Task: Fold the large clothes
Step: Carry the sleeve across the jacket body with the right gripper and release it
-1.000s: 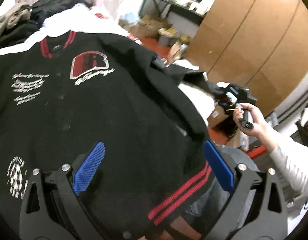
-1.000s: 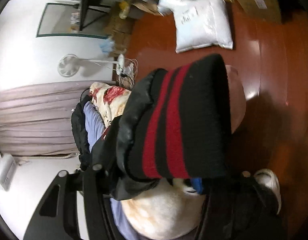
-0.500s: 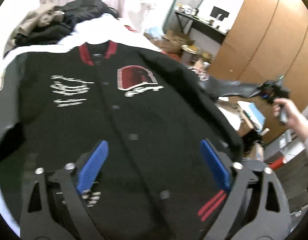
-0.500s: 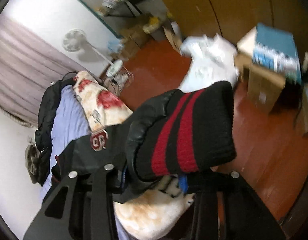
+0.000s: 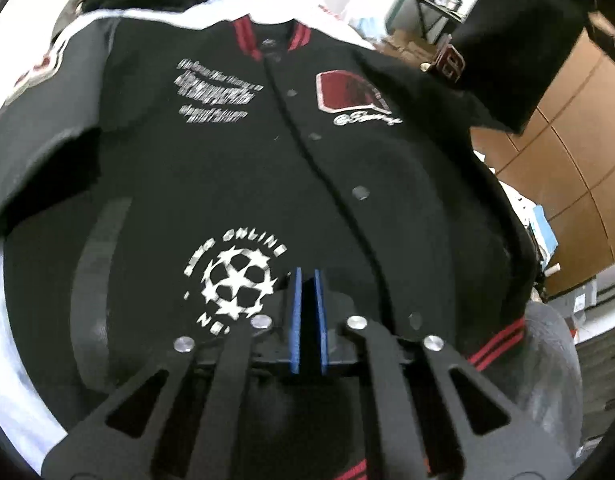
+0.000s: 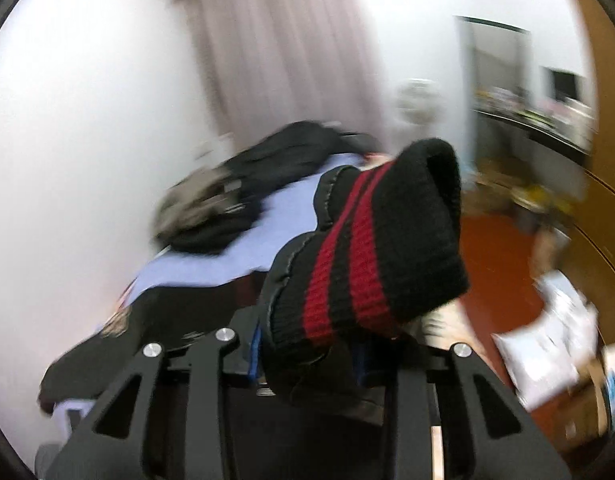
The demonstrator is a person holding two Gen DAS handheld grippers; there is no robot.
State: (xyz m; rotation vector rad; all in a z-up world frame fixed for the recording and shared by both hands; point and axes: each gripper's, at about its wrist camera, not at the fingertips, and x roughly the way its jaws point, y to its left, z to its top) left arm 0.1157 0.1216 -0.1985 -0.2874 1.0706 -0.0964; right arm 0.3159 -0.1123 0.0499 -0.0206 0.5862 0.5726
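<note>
Sleeve (image 5: 519, 40) raised beside jacket (image 5: 267, 184), clothes pile (image 6: 235, 184) behind, wardrobe (image 5: 579, 152) right

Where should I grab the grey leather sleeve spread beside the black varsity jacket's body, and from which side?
Pinch the grey leather sleeve at its outer edge, coming from the picture's left over the white sheet. It lies flat and angled away from the black varsity jacket body, so that edge is likely free; its cuff is out of view.

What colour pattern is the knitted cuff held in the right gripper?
Black with two red stripes; the cuff shows best in the right wrist view.
</note>
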